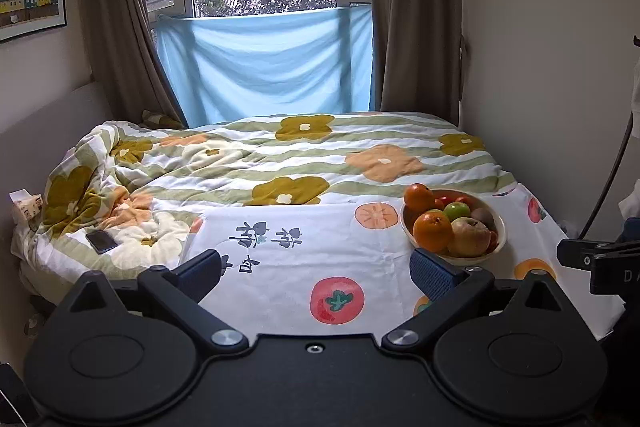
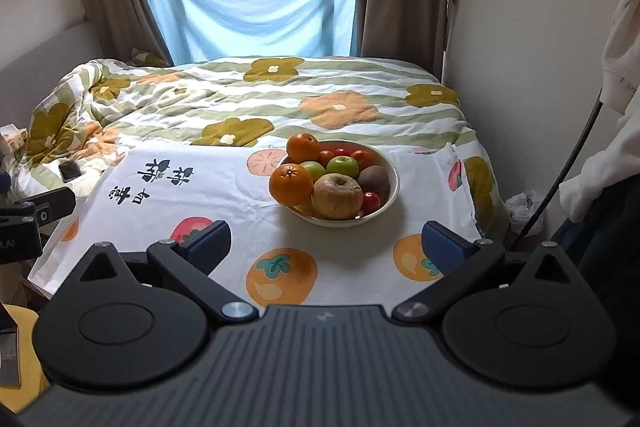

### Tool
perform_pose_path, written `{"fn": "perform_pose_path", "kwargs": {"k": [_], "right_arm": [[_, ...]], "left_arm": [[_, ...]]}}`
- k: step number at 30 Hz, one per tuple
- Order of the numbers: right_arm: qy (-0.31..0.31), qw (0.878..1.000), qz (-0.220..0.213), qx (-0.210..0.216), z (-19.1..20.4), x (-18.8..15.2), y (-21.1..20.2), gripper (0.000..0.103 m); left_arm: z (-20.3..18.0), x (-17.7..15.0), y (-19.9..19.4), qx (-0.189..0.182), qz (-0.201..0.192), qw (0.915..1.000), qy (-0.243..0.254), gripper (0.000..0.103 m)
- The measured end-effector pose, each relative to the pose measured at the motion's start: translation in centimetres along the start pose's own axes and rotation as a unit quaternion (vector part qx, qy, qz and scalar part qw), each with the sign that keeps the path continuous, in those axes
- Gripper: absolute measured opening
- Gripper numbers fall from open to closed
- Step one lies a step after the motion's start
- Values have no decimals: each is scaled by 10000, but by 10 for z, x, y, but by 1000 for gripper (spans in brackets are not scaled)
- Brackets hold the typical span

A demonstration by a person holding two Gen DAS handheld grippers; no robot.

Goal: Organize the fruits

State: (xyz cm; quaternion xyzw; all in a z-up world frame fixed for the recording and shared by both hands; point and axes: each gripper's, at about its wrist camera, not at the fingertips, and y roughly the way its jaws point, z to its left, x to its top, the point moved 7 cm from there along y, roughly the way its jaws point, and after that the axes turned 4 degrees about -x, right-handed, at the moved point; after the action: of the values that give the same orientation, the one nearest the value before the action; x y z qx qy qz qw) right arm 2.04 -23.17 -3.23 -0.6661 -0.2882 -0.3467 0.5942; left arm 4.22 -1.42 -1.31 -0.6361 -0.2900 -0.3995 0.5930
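Left wrist view. The left gripper hung with its blue-padded fingers spread wide, nothing between them, over the white cloth printed with persimmons and tomatoes. The shallow cream ceramic bowl sat at about two o'clock from the claw, near its right finger. We noted in it two oranges, a large yellow-brown apple, a green apple and a brown kiwi. No fruit lay loose on the cloth. A dark phone rested on the flowered quilt at ten o'clock.

Right wrist view. The right gripper was likewise spread and empty, with the bowl at twelve o'clock, just ahead. Small red tomatoes showed among the bigger fruit.

Judgement. All fruit sat heaped in the bowl, which would fit either a finished gathering or a pile awaiting sorting; we could not tell which. If any piece were to be lifted, we judged the top orange the safest grip, taken across its widest part from above, so the heap beneath would not roll.
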Motion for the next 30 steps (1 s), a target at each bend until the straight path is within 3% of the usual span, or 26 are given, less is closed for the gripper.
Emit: {"fn": "perform_pose_path", "kwargs": {"k": [30], "right_arm": [[116,9999,9,40,-2,0,0,103]], "left_arm": [[-2,-1,-4,-17,-26,10000,1,102]]}}
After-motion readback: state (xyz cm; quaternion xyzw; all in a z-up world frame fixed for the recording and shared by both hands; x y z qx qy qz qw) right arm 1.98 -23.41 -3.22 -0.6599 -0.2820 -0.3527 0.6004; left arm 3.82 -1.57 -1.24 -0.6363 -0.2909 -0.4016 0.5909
